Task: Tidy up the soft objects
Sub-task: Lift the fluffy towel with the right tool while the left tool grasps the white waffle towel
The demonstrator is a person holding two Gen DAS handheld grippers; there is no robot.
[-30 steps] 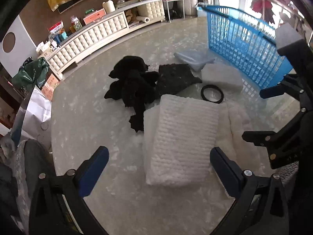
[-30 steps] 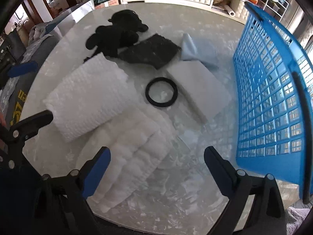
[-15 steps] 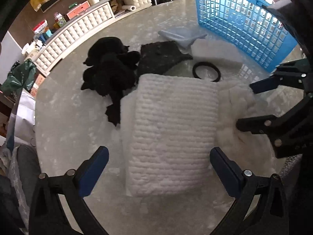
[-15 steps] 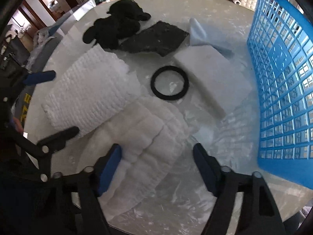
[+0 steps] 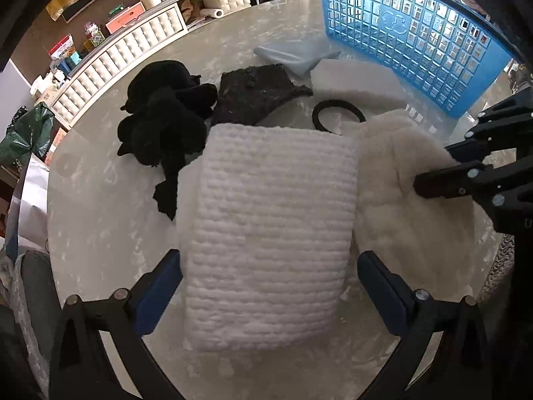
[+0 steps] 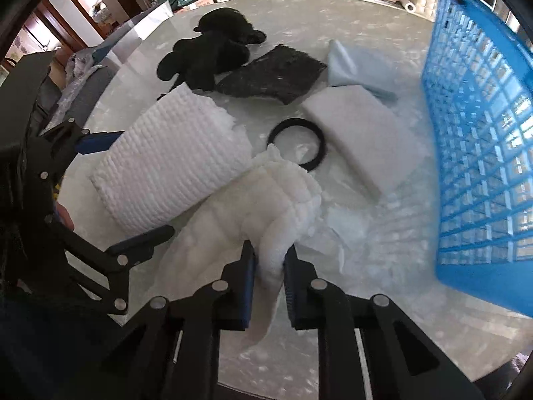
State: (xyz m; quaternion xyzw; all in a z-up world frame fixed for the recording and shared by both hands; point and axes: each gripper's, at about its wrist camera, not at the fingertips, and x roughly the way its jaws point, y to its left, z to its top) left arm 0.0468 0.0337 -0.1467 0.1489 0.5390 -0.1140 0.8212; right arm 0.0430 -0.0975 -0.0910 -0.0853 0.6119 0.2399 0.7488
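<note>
A folded white knitted cloth (image 5: 269, 233) lies on the glass table (image 5: 100, 226). My left gripper (image 5: 271, 286) is open, with one finger on each side of the cloth's near end. Beside it on the right lies a fluffy white cloth (image 5: 393, 153). In the right wrist view my right gripper (image 6: 270, 266) is closing its jaws on a bunched fold of the fluffy white cloth (image 6: 266, 200), and both pads press on it. That same view shows the left gripper (image 6: 146, 183) straddling the knitted cloth (image 6: 166, 160).
Behind the cloths lie a black plush toy (image 5: 166, 120), a dark grey cloth (image 5: 256, 93), a light blue cloth (image 5: 293, 55), a white foam pad (image 5: 356, 80) and a black ring (image 5: 338, 115). A blue basket (image 5: 416, 40) stands at the far right.
My right gripper's jaws went from wide apart to pinched on the fluffy cloth, which bunched up. The left gripper sank closer over the knitted cloth and stayed open.
</note>
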